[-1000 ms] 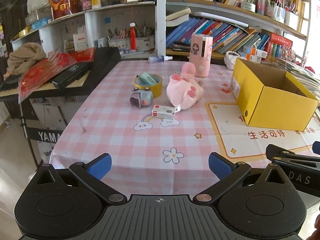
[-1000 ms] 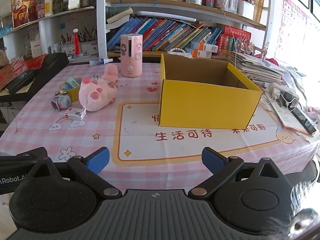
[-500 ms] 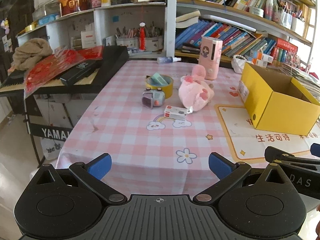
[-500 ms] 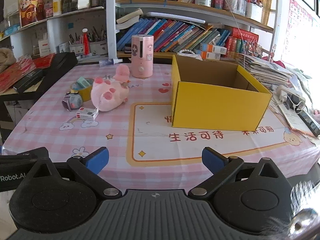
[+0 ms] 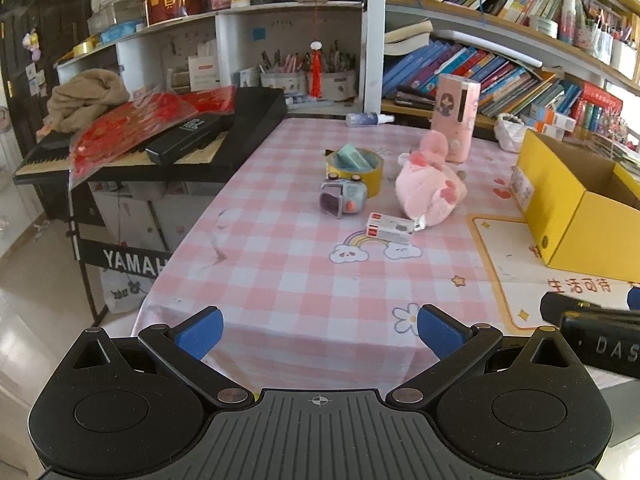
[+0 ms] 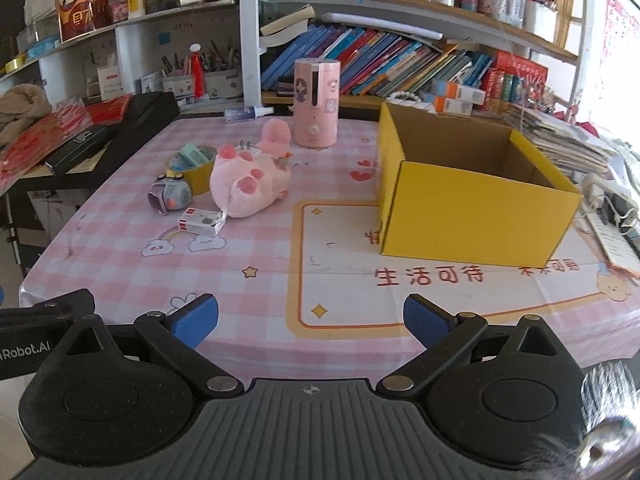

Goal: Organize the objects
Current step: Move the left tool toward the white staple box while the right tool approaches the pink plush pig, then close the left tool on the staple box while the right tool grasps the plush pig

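An open yellow cardboard box (image 6: 476,208) stands on the right of the pink checked table (image 6: 120,256); it also shows in the left wrist view (image 5: 576,208). To its left lie a pink plush toy (image 6: 250,182) (image 5: 430,190), a small white and red box (image 6: 202,221) (image 5: 390,227), a grey toy watch (image 6: 170,196) (image 5: 344,198), a yellow tape roll (image 6: 190,166) (image 5: 356,166) and a pink cylinder (image 6: 316,102) (image 5: 458,116). My left gripper (image 5: 318,330) and right gripper (image 6: 310,316) are both open and empty at the table's near edge.
A black Yamaha keyboard (image 5: 160,148) with red packets stands left of the table. Bookshelves (image 6: 400,60) run behind. A stack of papers (image 6: 568,140) and a power strip (image 6: 608,196) lie right of the box. A small spray bottle (image 6: 248,112) lies at the far edge.
Both grippers have drawn back and to the left from the table, so the objects look farther away. Their jaws stay open. Nothing on the table has moved.
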`<state>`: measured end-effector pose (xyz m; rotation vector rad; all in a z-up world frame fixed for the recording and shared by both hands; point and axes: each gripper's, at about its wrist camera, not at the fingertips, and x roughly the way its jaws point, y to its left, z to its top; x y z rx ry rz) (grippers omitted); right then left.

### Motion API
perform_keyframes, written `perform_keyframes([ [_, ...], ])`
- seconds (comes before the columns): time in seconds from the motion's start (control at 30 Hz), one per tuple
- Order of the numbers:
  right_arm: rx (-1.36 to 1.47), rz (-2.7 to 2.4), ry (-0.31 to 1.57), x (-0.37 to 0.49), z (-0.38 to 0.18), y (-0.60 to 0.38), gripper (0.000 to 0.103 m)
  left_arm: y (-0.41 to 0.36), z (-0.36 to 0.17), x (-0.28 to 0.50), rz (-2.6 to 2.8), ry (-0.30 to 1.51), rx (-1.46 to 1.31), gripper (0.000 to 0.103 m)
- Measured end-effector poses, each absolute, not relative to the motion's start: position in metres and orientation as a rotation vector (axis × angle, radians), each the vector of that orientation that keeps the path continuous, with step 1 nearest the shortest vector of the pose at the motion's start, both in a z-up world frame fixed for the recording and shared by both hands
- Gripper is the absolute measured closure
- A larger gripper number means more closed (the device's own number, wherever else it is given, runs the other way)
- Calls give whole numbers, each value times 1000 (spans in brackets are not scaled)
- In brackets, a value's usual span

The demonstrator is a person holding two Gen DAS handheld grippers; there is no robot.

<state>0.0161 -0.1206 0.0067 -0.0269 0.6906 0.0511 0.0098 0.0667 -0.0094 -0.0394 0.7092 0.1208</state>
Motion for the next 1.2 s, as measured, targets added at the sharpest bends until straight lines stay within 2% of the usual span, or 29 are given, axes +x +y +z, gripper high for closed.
perform_keyframes([
  [0.13, -4, 57, 688, 33, 5, -120, 4, 69, -12, 19, 110, 694, -48, 0],
  [0.27, 26, 78, 682, 53, 6, -120, 10, 71, -16, 37, 93, 736, -76, 0],
  [0.63, 96, 192, 606, 118, 17, -121, 12, 61, -32, 97, 31, 809, -104, 1],
  [0.8, 85, 218, 597, 150, 17, -121, 12, 50, -40, 129, -11, 798, -74, 8],
  [0.93, 128, 238, 625, 175, 13, -128, 12, 40, -48, 152, -27, 794, -43, 20],
  [1.2, 95, 297, 634, 205, 8, -127, 10, 29, -71, 193, -35, 835, -14, 20],
])
